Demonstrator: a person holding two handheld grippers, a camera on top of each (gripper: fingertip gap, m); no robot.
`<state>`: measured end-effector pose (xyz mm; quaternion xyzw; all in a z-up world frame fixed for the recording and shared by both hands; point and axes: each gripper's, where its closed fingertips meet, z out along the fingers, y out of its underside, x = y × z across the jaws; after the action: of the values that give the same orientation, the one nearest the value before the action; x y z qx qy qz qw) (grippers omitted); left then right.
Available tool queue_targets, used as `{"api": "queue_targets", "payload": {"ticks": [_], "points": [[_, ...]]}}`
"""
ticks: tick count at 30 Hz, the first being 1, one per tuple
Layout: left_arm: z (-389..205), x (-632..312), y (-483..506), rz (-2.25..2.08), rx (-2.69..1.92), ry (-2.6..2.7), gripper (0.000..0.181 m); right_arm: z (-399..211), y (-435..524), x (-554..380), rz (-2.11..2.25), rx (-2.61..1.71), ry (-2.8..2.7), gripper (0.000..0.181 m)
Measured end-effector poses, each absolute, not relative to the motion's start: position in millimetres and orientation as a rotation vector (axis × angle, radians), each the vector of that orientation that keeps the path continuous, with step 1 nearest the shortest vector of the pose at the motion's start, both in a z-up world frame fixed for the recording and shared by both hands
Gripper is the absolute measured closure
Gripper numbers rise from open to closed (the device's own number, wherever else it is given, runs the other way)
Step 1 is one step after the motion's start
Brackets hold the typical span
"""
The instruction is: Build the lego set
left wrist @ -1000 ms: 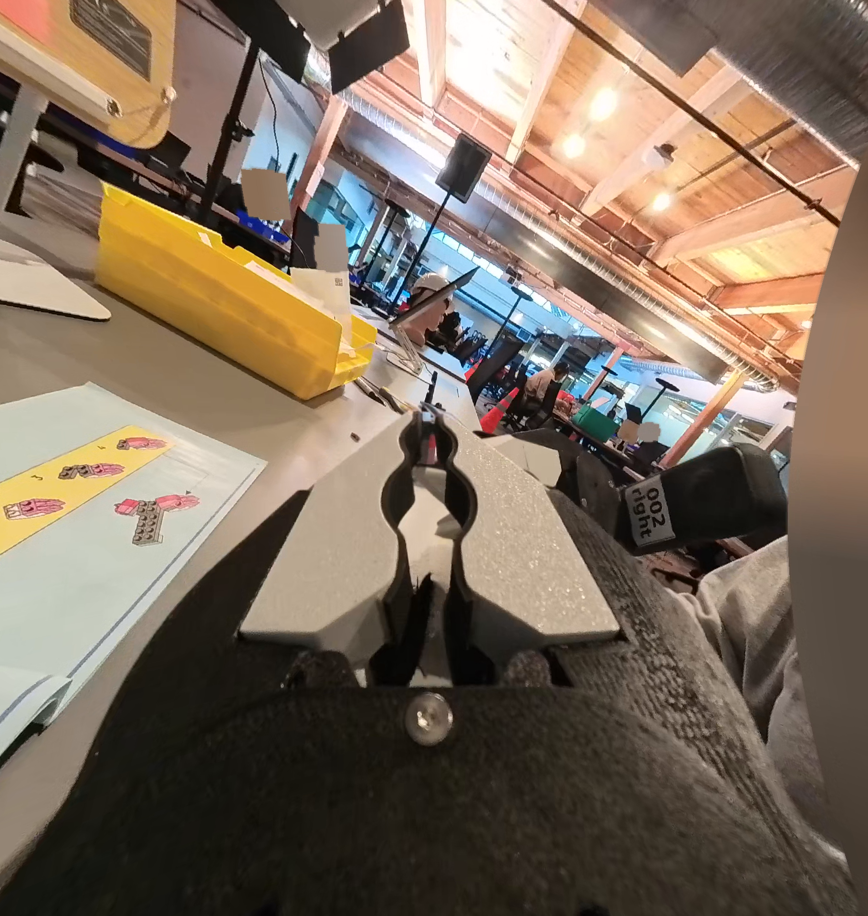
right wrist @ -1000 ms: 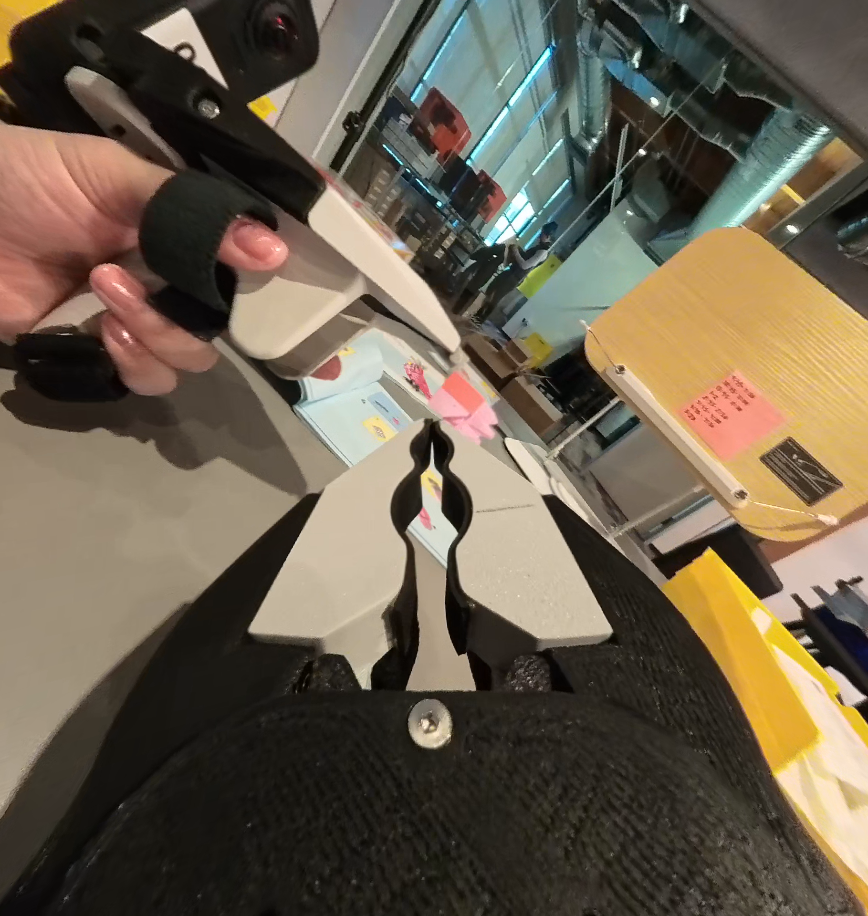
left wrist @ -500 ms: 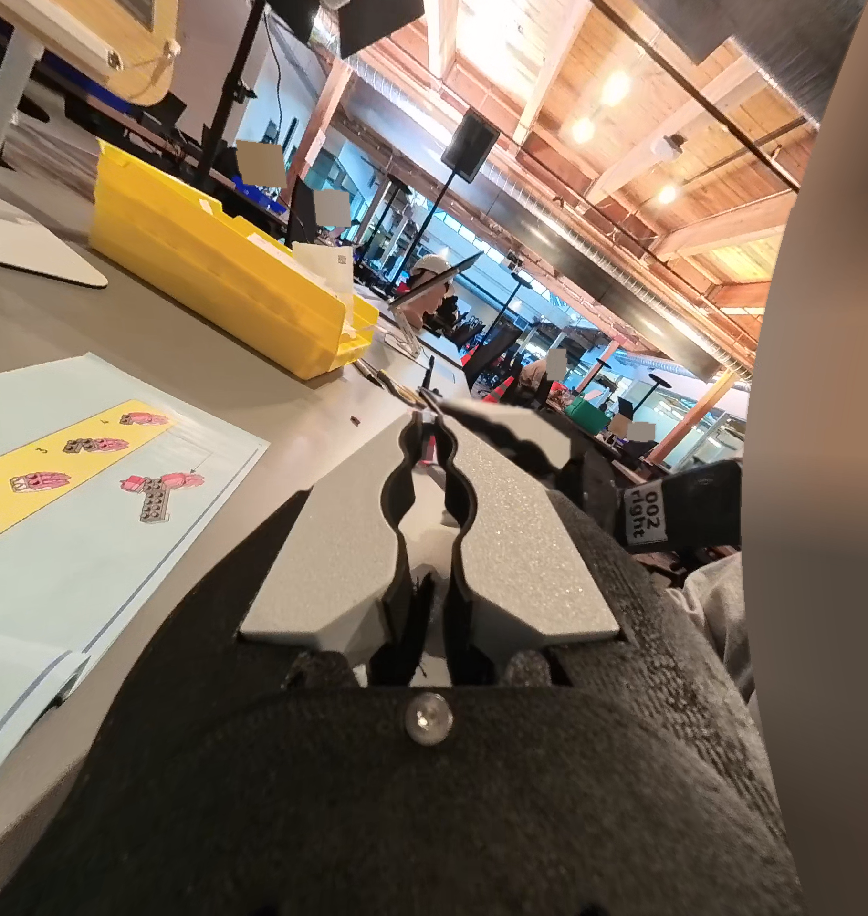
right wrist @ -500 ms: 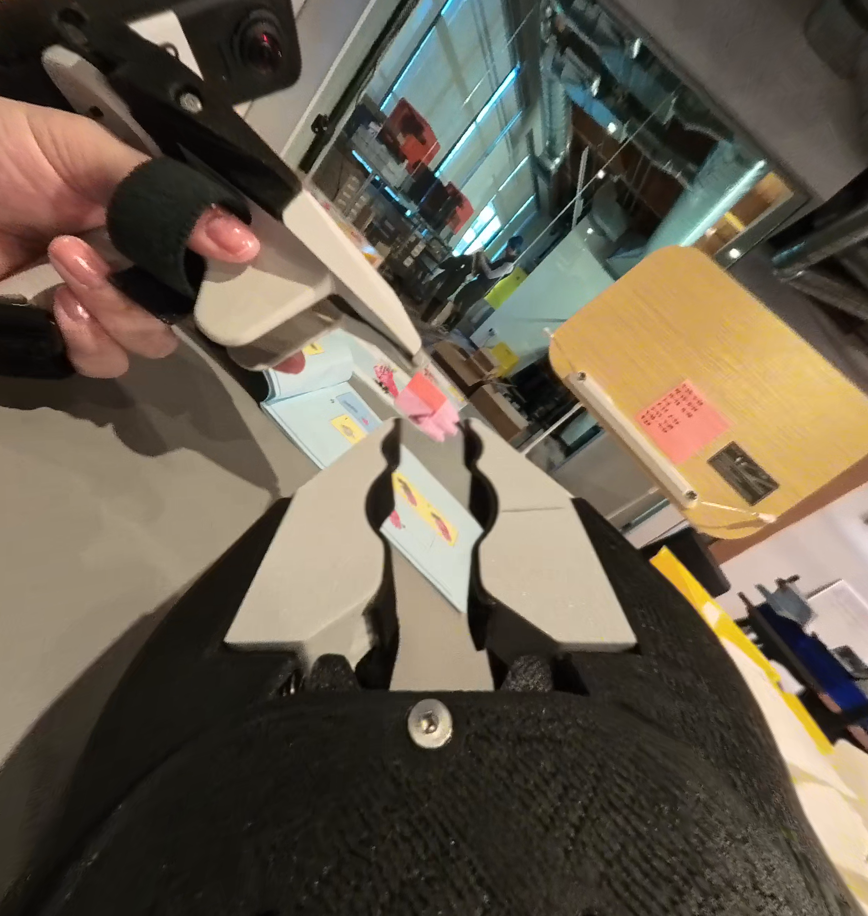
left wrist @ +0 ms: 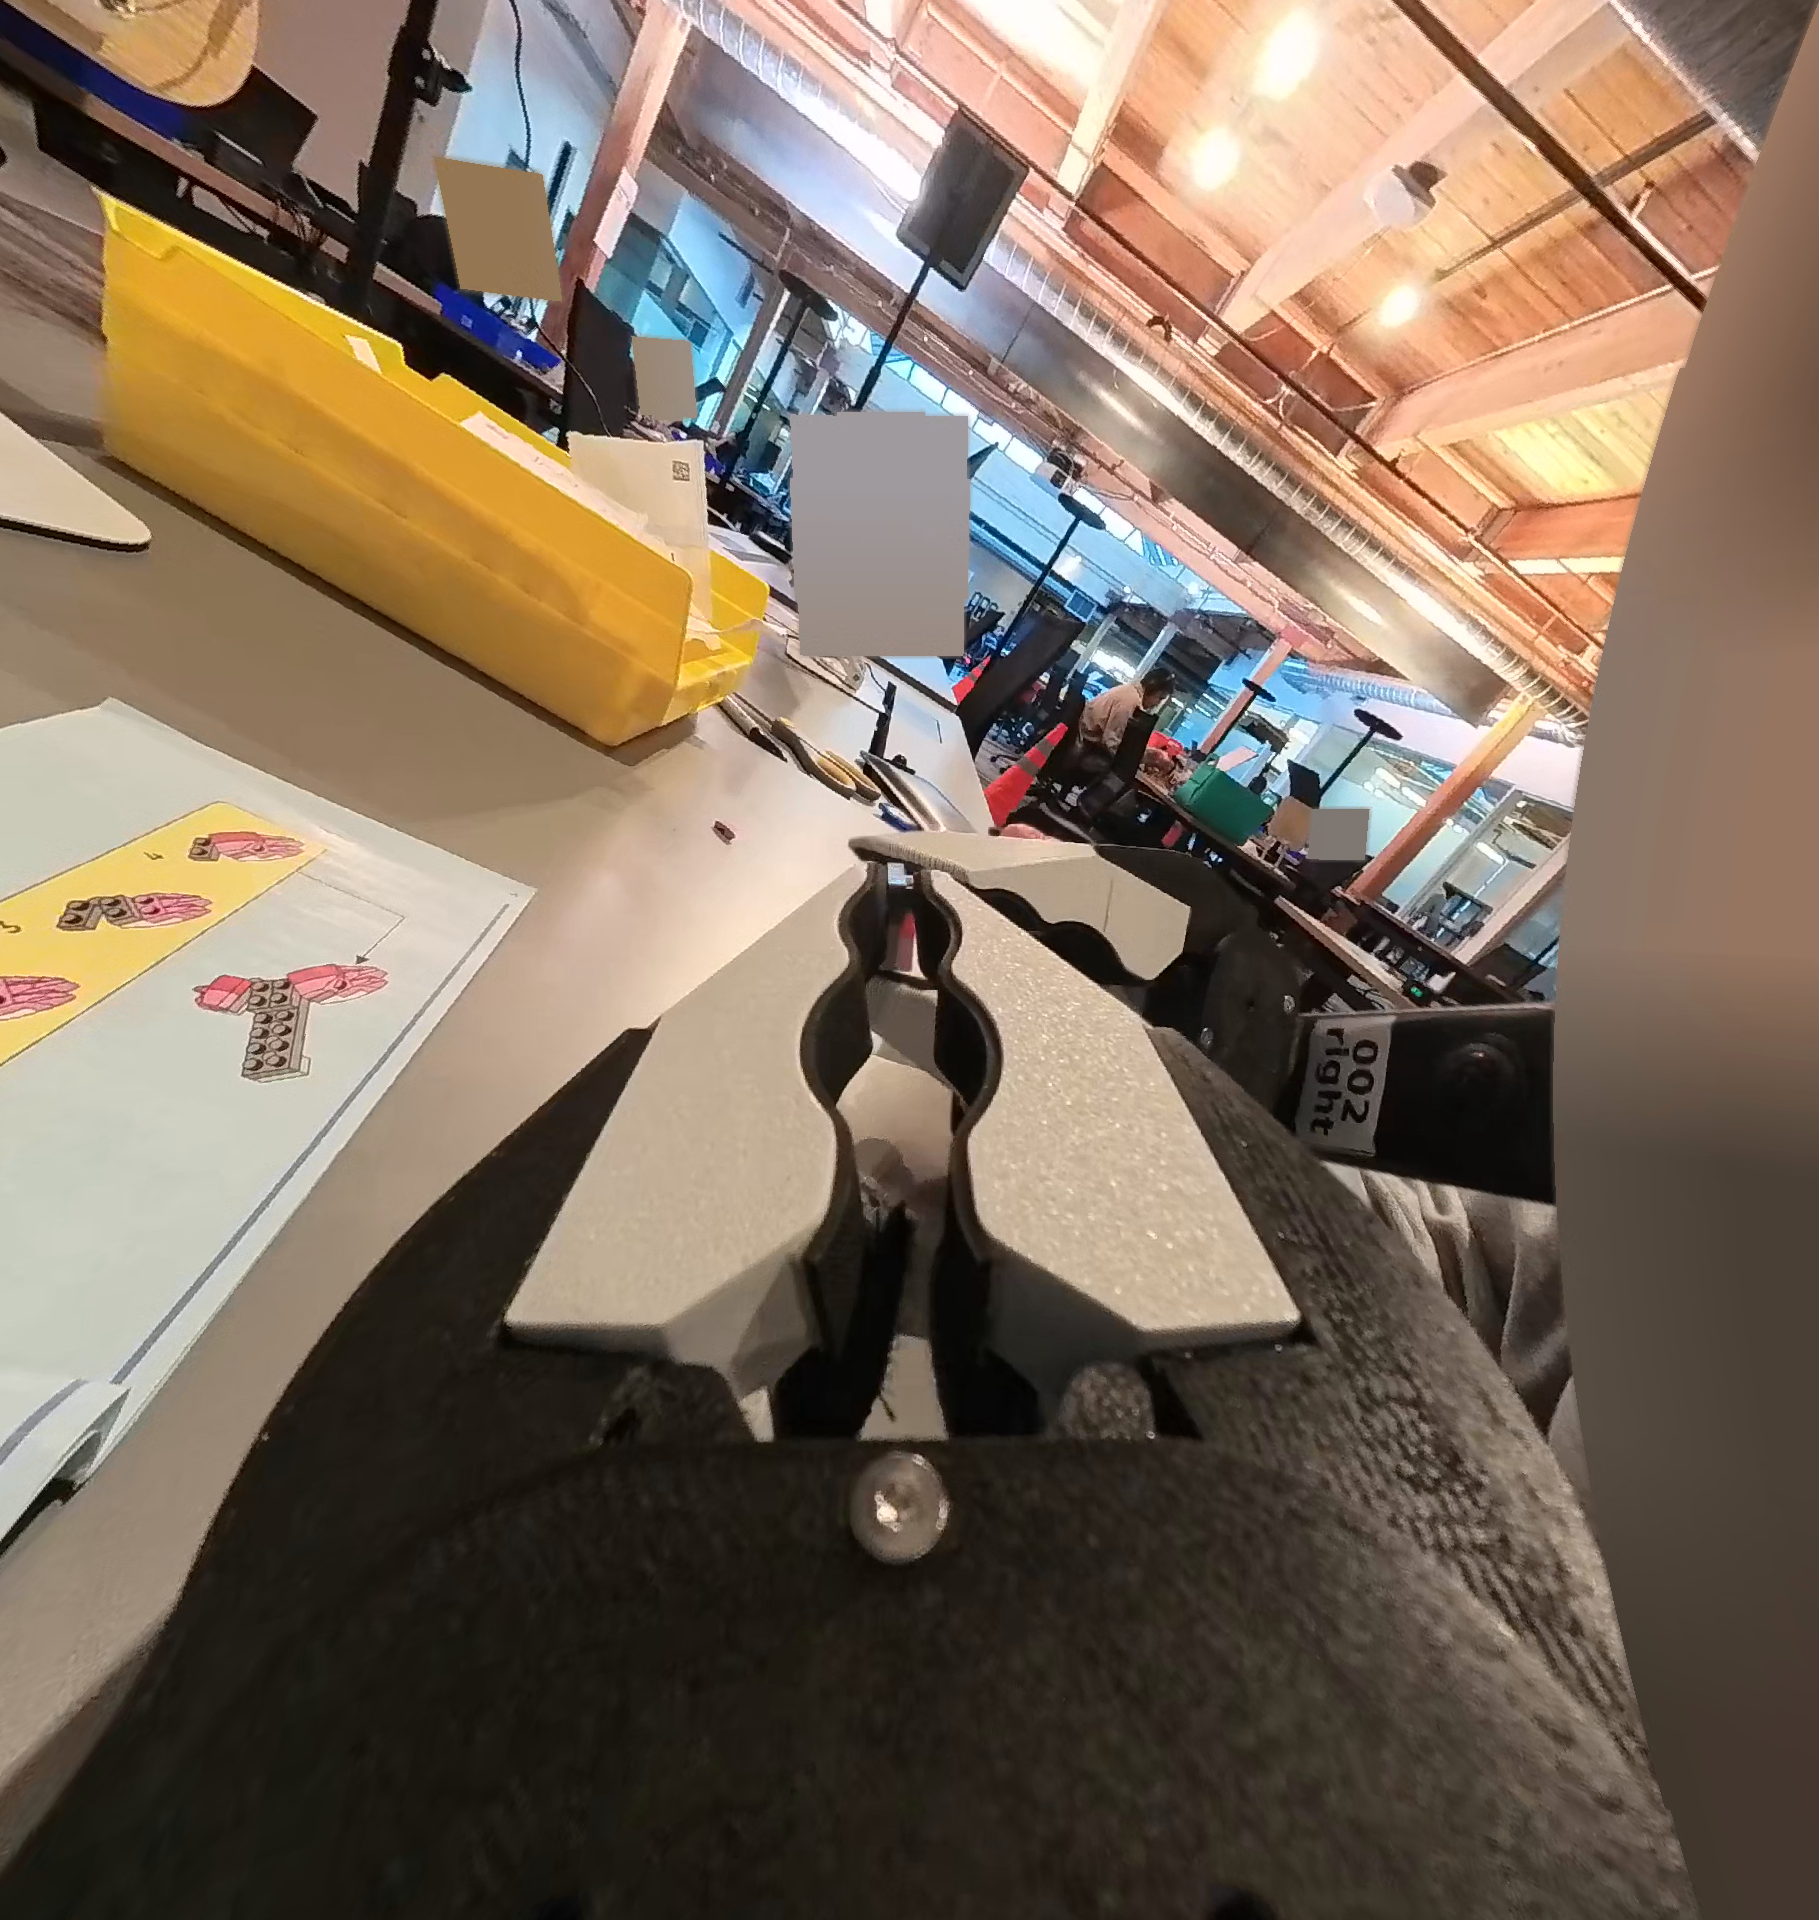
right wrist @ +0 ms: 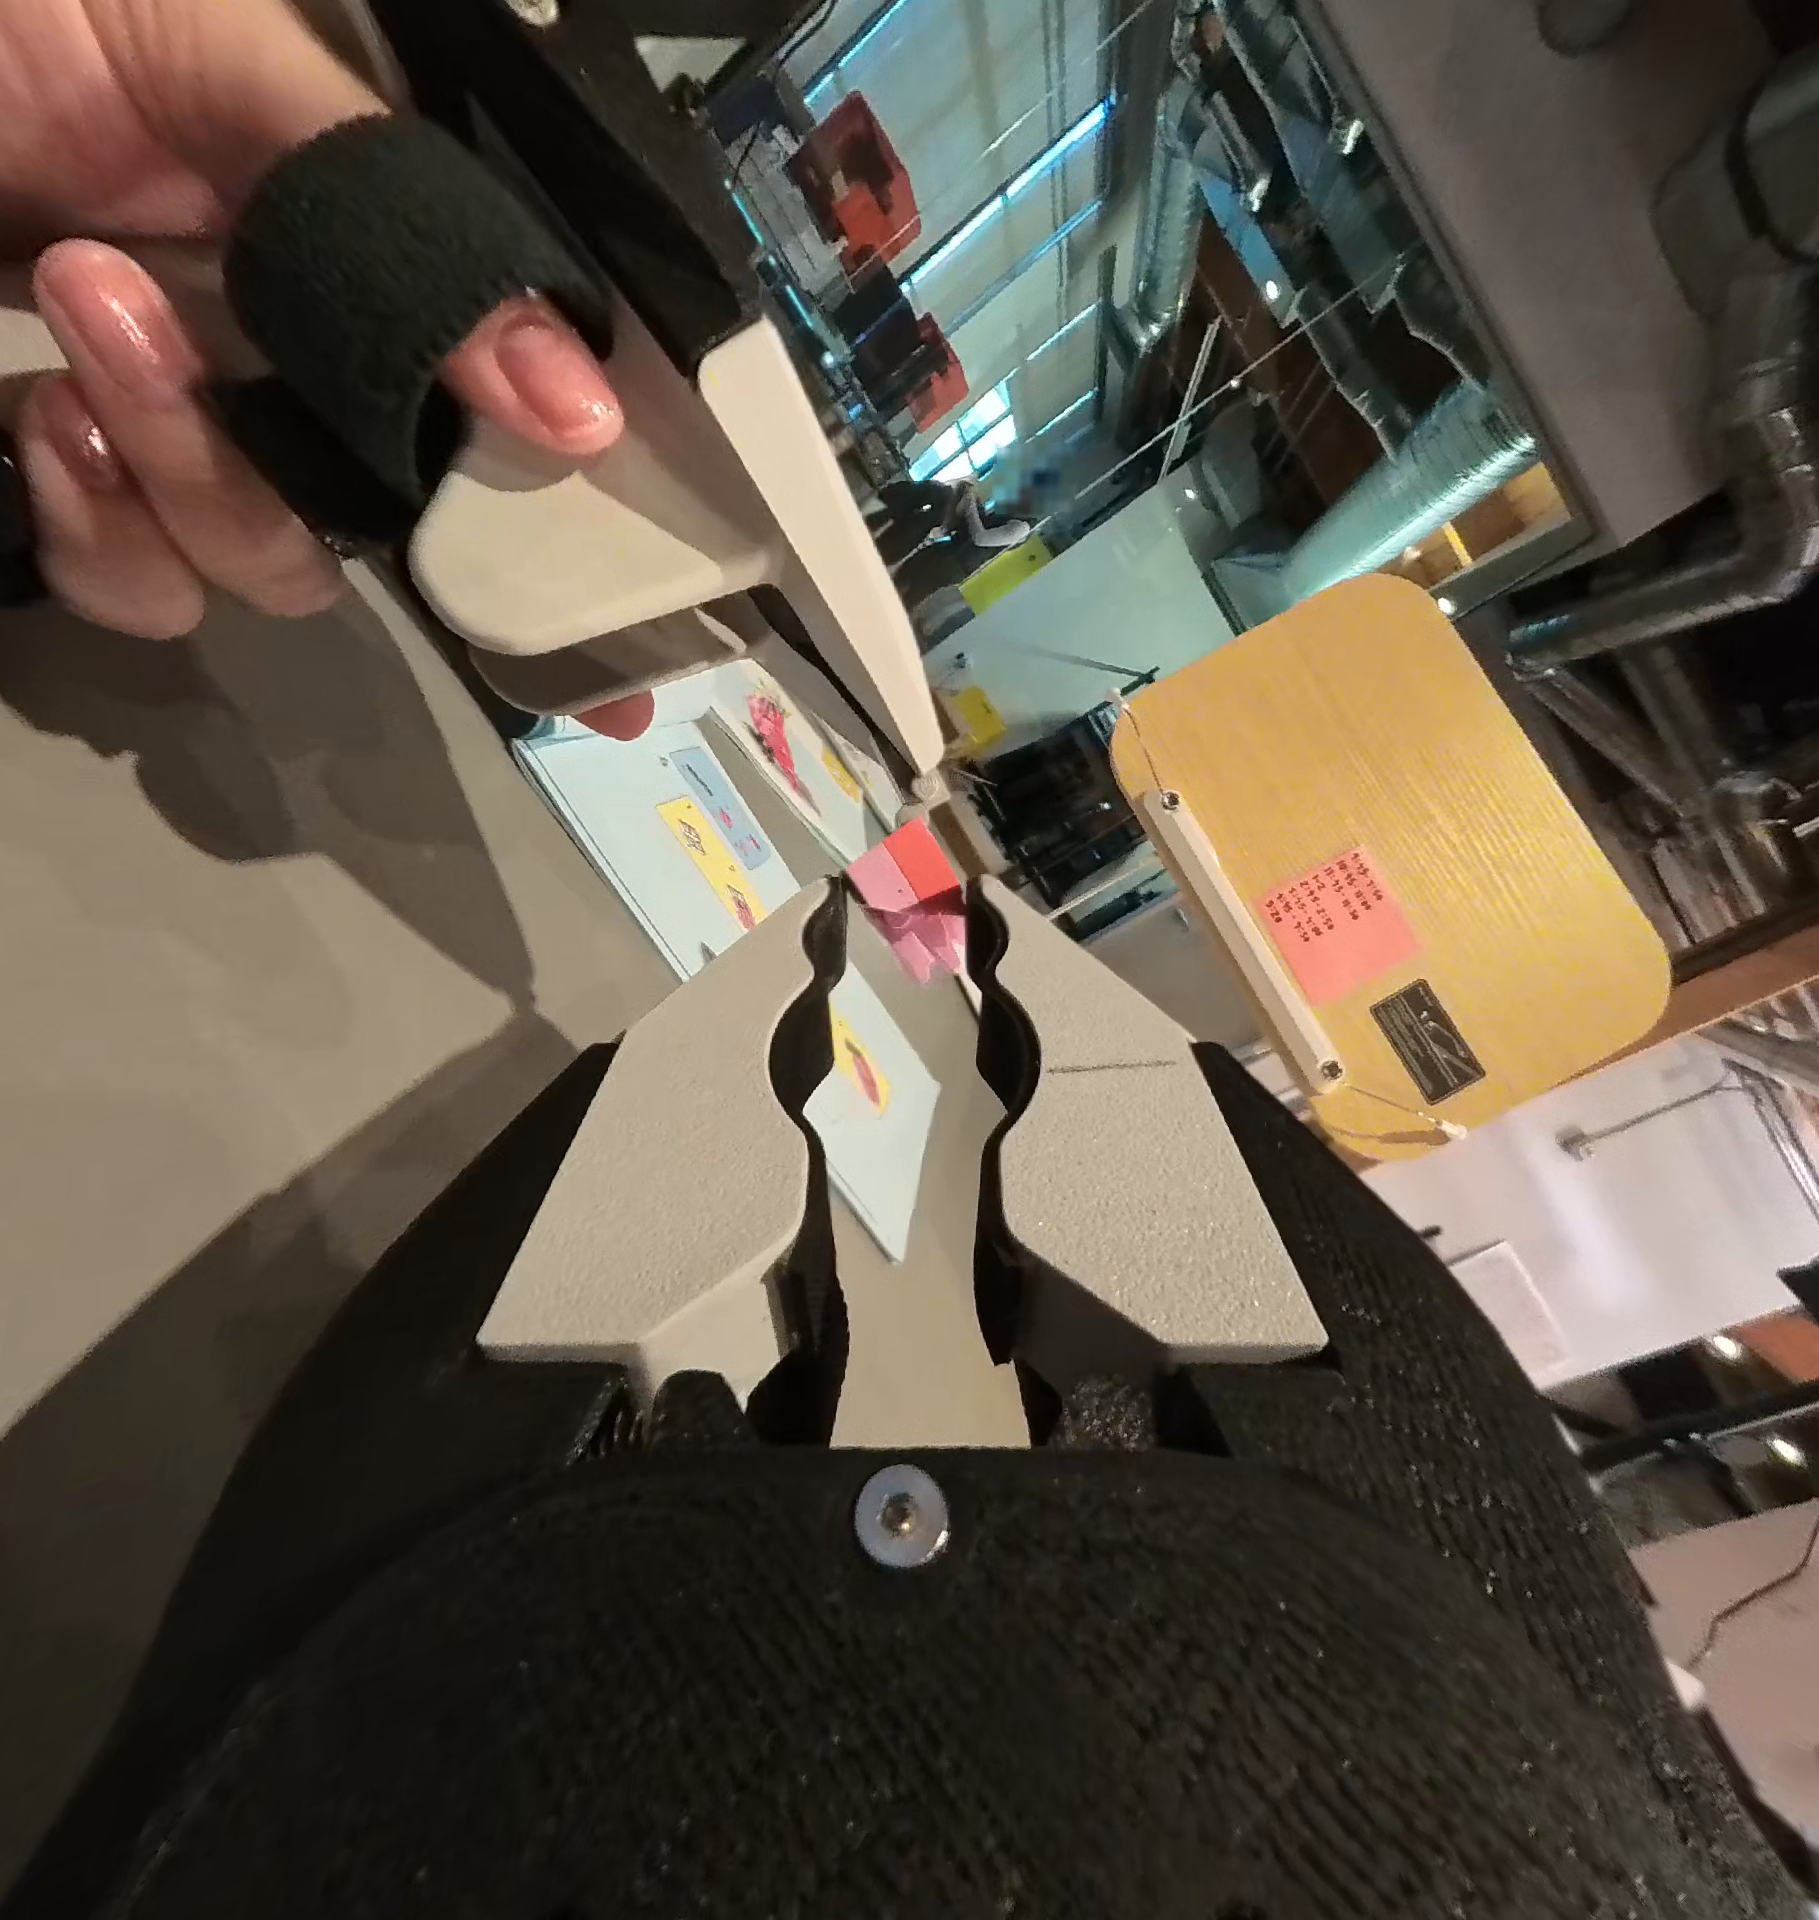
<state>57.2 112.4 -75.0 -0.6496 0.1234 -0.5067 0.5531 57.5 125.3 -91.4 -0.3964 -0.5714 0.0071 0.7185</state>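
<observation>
A small pink and red lego assembly (right wrist: 900, 904) hangs in the air above the grey table (right wrist: 209, 1039). My left gripper (right wrist: 924, 774) comes in from the upper left in the right wrist view, held by a hand (right wrist: 157, 416), and is shut on the assembly's top. In its own view the left gripper (left wrist: 897, 883) pinches a red sliver of the assembly (left wrist: 903, 930). My right gripper (right wrist: 907, 899) is open, with its jaws close on either side of the assembly. One of its fingers (left wrist: 1050, 883) shows in the left wrist view, just beyond my left tips.
The light blue instruction booklet (left wrist: 209, 1091) lies open on the table at the left and also shows in the right wrist view (right wrist: 666, 821). A yellow bin (left wrist: 385, 499) stands behind it. A wooden board (right wrist: 1404, 831) stands at the right. A white base (left wrist: 32, 488) is at the far left. Only a small space, under 4 cm, lies between the two pairs of fingers.
My right gripper has opened from nearly shut and moved forward, so the assembly now sits between its tips. The left gripper has kept its hold and shifted closer.
</observation>
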Motion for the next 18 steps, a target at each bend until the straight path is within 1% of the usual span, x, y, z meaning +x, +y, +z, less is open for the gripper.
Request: {"api": "queue_targets", "payload": {"ticks": [11, 13, 18], "points": [[-76.7, 58.9, 114.5, -1.054, -1.521, 0.336, 0.177, -96.0, 125.7, 57.2, 0.168, -1.004, -1.261, 0.162], [-79.5, 59.4, 114.5, -1.021, -1.547, 0.366, 0.178, -98.2, 127.4, 57.5, 0.081, -0.966, -1.285, 0.162], [-93.3, 58.0, 114.3, -0.897, -1.662, 0.481, 0.177, -106.8, 132.6, 56.6, -0.315, -0.757, -1.382, 0.164]]}}
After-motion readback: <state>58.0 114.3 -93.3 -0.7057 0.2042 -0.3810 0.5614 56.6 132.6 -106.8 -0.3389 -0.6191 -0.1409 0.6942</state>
